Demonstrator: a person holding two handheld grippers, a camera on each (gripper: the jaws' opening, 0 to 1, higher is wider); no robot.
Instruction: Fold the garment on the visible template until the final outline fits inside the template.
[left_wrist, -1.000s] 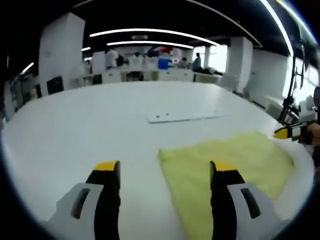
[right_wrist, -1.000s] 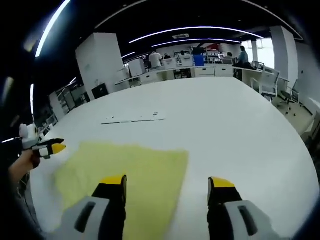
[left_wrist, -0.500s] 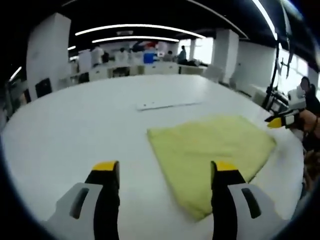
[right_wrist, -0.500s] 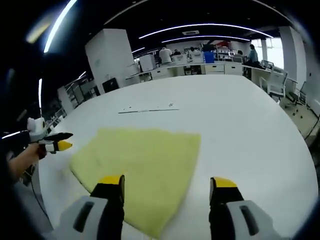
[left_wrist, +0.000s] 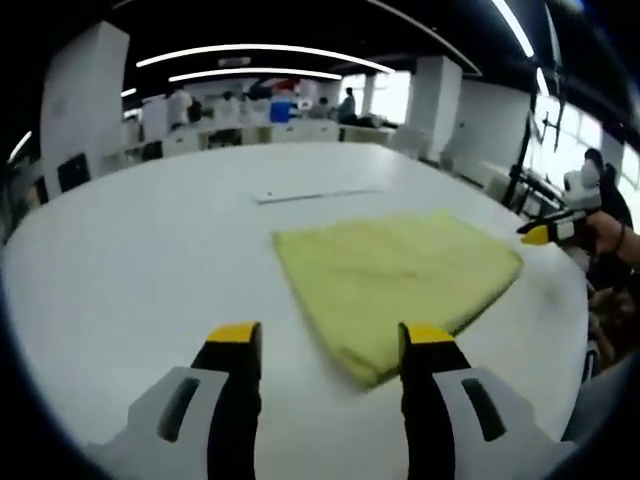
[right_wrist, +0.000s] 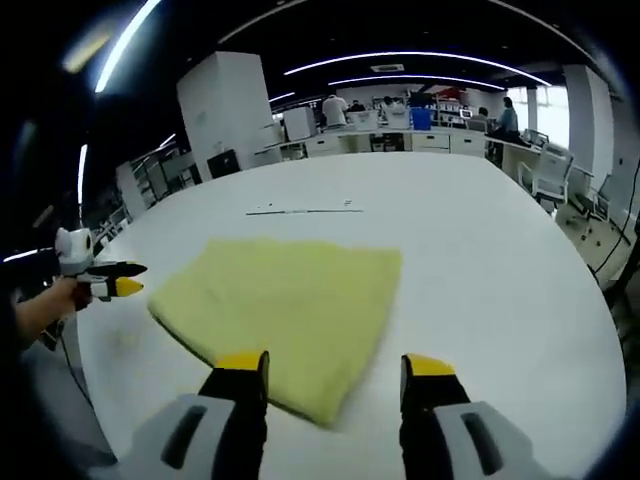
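A soft yellow garment (left_wrist: 395, 275) is lying flat and folded on the white table (left_wrist: 130, 260), near a thin white template (left_wrist: 315, 194). The left claw (left_wrist: 325, 340) is being held spread above the garment's near corner. The right claw (right_wrist: 335, 368) is also being held spread, pinching nothing.

No legible text, labels, brands, numbers or signs anywhere.

Two low views are cast across the white table (left_wrist: 120, 260) from its near edge — the folded yellow garment (left_wrist: 390, 272) (right_wrist: 285, 300) is shared by both, seen close from opposite sides, office beyond.
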